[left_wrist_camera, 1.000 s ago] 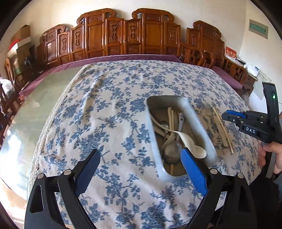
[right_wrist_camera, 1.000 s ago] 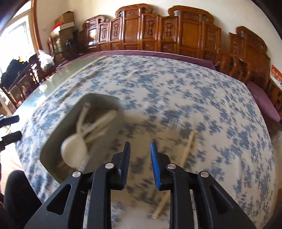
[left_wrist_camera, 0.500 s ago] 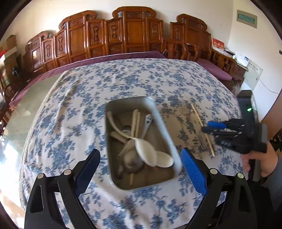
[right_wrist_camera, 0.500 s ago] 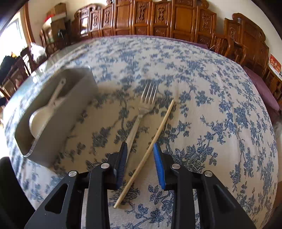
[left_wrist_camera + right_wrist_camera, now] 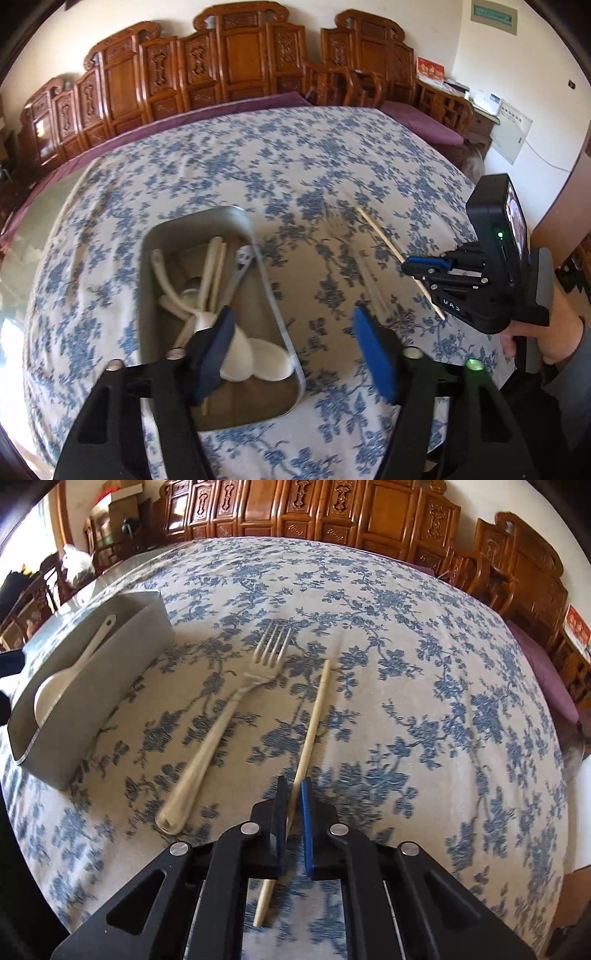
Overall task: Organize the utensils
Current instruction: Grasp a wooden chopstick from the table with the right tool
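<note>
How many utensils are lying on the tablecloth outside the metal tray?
2. A fork lies beside the metal tray, and a chopstick lies just right of it, pinched near its close end by the right gripper. More lie inside the tray.

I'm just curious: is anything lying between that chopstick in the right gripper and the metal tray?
Yes. A fork lies on the cloth between the chopstick, pinched by the right gripper, and the tray. Lifted, it should pass over it.

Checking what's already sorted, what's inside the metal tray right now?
The metal tray holds white spoons, pale chopsticks and a metal utensil; the left gripper covers part of the pile.
</note>
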Available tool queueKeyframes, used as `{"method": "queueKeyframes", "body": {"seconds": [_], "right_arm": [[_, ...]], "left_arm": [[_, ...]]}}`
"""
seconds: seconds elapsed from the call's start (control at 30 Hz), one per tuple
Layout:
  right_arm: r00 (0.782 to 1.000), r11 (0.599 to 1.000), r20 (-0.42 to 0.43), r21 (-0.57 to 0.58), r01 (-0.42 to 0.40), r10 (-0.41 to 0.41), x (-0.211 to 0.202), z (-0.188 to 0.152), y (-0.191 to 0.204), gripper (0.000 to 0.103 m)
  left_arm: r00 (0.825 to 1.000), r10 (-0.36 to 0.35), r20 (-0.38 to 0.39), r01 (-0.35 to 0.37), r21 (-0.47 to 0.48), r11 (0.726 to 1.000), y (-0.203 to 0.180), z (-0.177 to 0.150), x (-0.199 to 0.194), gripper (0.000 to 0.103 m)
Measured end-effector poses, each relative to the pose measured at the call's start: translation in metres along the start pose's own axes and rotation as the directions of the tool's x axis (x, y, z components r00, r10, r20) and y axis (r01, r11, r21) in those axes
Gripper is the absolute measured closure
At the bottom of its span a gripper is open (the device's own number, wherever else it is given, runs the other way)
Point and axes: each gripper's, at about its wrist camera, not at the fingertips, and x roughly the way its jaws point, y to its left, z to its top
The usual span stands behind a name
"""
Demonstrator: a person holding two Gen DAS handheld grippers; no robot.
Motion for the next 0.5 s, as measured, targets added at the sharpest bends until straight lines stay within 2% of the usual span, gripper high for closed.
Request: {"method": "queueKeyframes", "body": {"seconds": [0.07,0.27,0.5], "right_arm": [[1.000,1.000,-0.007,-0.011,0.001,-0.001,0.000,0.000,-0.005,0.096],[1.000,0.999,-0.026,0.037,-0.014,0.015,0.000,-0.002,-0.034,0.097],[0.998,0.990,0.022,0.125,-0.060,0.058,-0.009,-0.001,-0.062,0.097]], "left_arm": [[1.000,-0.016,-0.014,0.016,0.008,1.000,-0.008,0.005,0.009,0.057],[0.999,-0.027,-0.044,0.029,0.032,0.999,-0.032,0.023,0.040,0.058],[0.996,-0.033,-0.082,0.037,0.059,0.998,-0.059,0.038,0.077,0.057]]}}
